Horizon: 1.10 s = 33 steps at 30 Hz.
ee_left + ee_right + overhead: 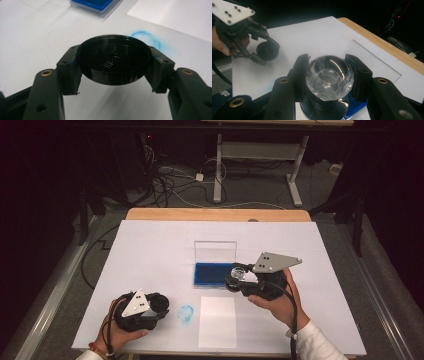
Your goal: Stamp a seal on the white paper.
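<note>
My left gripper (114, 71) is shut on a round black cap (113, 58), held low over the white table cover (150, 250) at the front left (159, 304). My right gripper (329, 76) is shut on the clear glass knob (329, 78) of a stamp with a round black base (324, 108). In the high view this stamp (238, 273) hangs at the near right corner of an open blue ink pad (212, 274). The pad's clear lid (215, 252) stands upright behind it.
A white paper sheet (217, 321) lies at the front, between both hands. A blue ink smudge (186, 314) marks the cover just left of it, close to the cap. The wooden table edge (217, 214) runs along the far side.
</note>
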### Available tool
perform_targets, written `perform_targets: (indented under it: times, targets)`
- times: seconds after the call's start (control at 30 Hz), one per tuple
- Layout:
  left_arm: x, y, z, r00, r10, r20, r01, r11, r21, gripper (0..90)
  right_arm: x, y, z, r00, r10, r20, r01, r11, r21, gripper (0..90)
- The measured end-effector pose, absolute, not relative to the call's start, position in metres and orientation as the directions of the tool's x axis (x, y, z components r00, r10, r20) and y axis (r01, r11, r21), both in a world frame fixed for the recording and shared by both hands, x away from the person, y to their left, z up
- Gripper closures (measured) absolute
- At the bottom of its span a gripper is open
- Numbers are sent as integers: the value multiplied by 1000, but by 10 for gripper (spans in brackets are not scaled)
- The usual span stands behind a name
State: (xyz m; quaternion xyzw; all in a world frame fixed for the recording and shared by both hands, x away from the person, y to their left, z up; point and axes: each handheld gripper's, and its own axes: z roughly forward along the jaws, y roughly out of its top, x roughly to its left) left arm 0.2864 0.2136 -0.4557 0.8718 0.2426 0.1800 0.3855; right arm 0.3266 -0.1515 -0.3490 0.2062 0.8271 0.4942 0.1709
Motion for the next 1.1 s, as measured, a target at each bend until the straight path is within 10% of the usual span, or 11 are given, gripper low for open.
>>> perform_targets:
  times: [1.1]
  targets:
    - [286, 118, -444, 923, 382, 33, 187, -522, 832, 364, 305, -126, -354, -911, 411, -47, 147, 429, 891, 567]
